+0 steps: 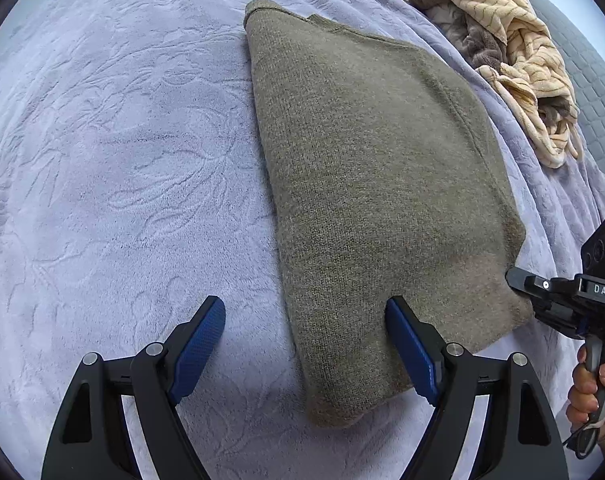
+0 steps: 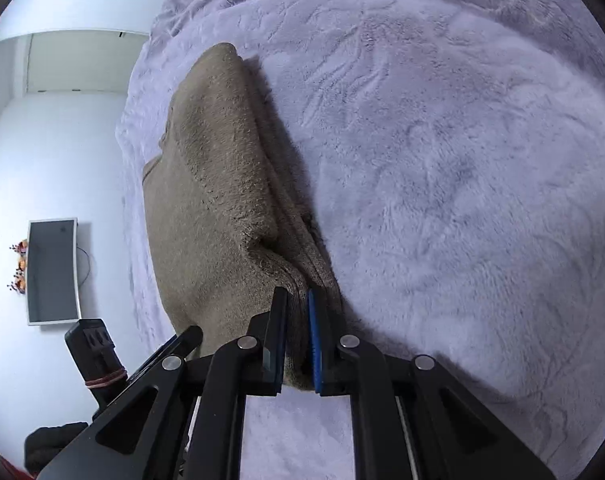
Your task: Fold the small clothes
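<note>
An olive-brown knit garment (image 1: 366, 184) lies folded on the lilac blanket (image 1: 122, 168). My left gripper (image 1: 304, 316) is open, its jaws wide apart; the right blue pad rests on the garment's near end, the left pad over bare blanket. My right gripper (image 2: 298, 308) is shut on the garment's (image 2: 222, 184) stacked edge layers at its near corner, lifting them slightly. In the left wrist view the right gripper (image 1: 520, 280) meets the garment's right corner, held by a hand (image 1: 586, 384).
A heap of striped peach and brown clothes (image 1: 510, 48) lies at the blanket's far right by a grey quilted headboard (image 1: 590, 92). In the right wrist view, a wall screen (image 2: 52, 270) and white walls lie left of the bed.
</note>
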A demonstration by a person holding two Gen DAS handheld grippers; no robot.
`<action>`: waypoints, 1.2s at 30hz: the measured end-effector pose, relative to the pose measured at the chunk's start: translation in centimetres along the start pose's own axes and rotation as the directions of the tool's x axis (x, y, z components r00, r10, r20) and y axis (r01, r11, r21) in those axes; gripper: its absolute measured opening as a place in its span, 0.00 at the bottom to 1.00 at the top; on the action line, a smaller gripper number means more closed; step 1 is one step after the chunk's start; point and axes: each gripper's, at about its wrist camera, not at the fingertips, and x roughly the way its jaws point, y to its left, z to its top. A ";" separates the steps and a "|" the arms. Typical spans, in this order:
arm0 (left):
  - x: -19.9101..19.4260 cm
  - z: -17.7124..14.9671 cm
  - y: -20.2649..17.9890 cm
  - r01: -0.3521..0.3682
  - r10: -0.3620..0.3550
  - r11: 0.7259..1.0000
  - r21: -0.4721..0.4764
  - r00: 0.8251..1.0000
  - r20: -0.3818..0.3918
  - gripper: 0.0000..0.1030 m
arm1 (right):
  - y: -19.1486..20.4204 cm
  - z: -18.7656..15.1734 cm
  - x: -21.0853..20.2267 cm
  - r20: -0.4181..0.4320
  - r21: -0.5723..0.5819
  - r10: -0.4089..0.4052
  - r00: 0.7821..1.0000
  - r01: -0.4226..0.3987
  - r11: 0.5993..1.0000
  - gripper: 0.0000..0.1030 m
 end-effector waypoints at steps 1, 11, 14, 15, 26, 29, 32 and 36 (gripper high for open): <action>0.0 0.0 0.0 0.001 -0.001 1.000 -0.004 1.000 -0.001 0.81 | 0.2 -0.1 0.0 -0.003 -0.012 -0.004 1.000 0.004 1.000 0.10; -0.3 -0.1 -0.1 -0.017 0.017 1.000 -0.006 1.000 -0.002 0.81 | 0.5 -0.5 -0.9 -0.034 -0.018 -0.092 0.995 0.091 0.996 0.17; -0.3 -0.2 -0.2 -0.027 0.027 1.000 -0.009 1.000 0.000 0.81 | 0.4 -0.5 -1.5 -0.030 -0.015 -0.094 0.995 0.094 0.995 0.17; -0.4 -0.2 -0.2 -0.030 0.030 0.999 -0.011 1.000 0.001 0.81 | 0.6 -0.5 -1.7 -0.026 -0.025 -0.099 0.995 0.099 0.995 0.17; -0.2 -0.8 -0.1 -0.063 0.063 0.998 -0.018 0.998 -0.015 0.99 | 0.5 0.0 -1.9 -0.019 -0.051 -0.129 0.991 0.128 0.990 0.45; 0.3 -0.9 0.2 -0.060 0.059 0.998 -0.036 0.997 -0.047 0.99 | 0.6 0.0 -1.8 -0.018 -0.062 -0.122 0.992 0.121 0.991 0.50; 0.3 -0.9 0.2 -0.065 0.064 0.997 -0.032 0.997 -0.047 0.99 | 1.0 0.0 -1.7 -0.018 -0.089 -0.130 0.991 0.127 0.988 0.51; 0.5 -1.1 0.3 -0.043 0.040 0.999 -0.030 0.997 -0.071 0.99 | 2.0 0.3 -2.0 -0.004 -0.142 -0.138 0.990 0.136 0.981 0.53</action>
